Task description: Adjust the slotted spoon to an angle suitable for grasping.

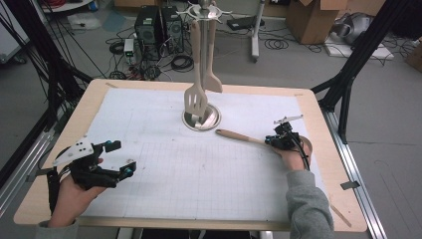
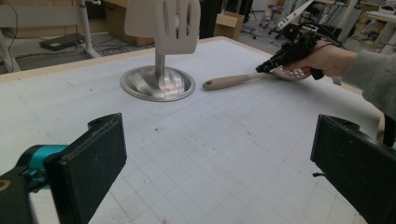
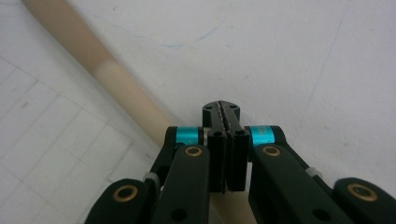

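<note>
Table (image 1: 149, 209) bears spoon (image 1: 242, 136) beneath closed right gripper (image 1: 272, 141)

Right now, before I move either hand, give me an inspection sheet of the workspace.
Surface: wooden table under a white gridded mat, flat, with faint marks.
Job's things: wooden spoon lying on the mat; utensil stand with a slotted spatula and one more utensil hanging.
Clutter: nothing seen on the mat.
Grippers: right gripper down at the spoon, jaws together; whether they pinch the handle is unclear. Left gripper jaws wide apart, nothing between them.
Cables: one trails from each gripper; loose coils on the floor beyond.
Surroundings: computer towers, cardboard boxes, black frame legs.
</note>
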A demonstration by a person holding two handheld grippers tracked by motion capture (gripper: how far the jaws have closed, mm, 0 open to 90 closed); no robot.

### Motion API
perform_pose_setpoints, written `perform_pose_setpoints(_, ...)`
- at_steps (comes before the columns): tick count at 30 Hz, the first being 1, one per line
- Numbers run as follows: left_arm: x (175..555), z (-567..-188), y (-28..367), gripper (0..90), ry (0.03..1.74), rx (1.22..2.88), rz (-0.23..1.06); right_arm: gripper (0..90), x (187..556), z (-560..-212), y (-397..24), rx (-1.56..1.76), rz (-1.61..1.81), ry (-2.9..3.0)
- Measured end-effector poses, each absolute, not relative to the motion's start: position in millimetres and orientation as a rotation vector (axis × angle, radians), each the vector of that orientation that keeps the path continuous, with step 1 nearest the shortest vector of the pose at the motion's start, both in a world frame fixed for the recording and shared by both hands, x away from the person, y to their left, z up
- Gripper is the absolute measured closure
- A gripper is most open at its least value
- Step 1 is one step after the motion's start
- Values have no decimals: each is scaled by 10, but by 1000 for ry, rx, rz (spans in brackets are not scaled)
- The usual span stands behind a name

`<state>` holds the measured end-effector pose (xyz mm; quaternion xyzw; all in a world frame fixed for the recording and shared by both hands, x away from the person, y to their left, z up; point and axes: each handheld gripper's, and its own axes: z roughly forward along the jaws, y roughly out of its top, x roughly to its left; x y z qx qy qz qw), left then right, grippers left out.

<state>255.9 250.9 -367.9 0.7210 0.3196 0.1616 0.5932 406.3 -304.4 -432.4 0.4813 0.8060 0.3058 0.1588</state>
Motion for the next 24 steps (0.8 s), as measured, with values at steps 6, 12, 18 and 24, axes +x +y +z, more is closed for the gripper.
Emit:
perform_pose_setpoints(6, 2587, -3695, 2509, 39, 747, 1681, 373, 898, 3964, -4324, -3047, 1337, 878, 2305)
perform_pose_setpoints(12, 2600, -3701, 2459, 39, 741, 1690, 367, 898, 3815, -4317, -3073, 1345, 862, 2321)
perform_pose_setpoints(18, 2612, -3689, 2437, 39, 732, 1689, 364, 898, 3575, -4298, -3123, 1332, 827, 2353)
perform_pose_setpoints(24, 2633, -3695, 2410, 39, 733, 1695, 362, 898, 3272, -4291, -3205, 1268, 818, 2378)
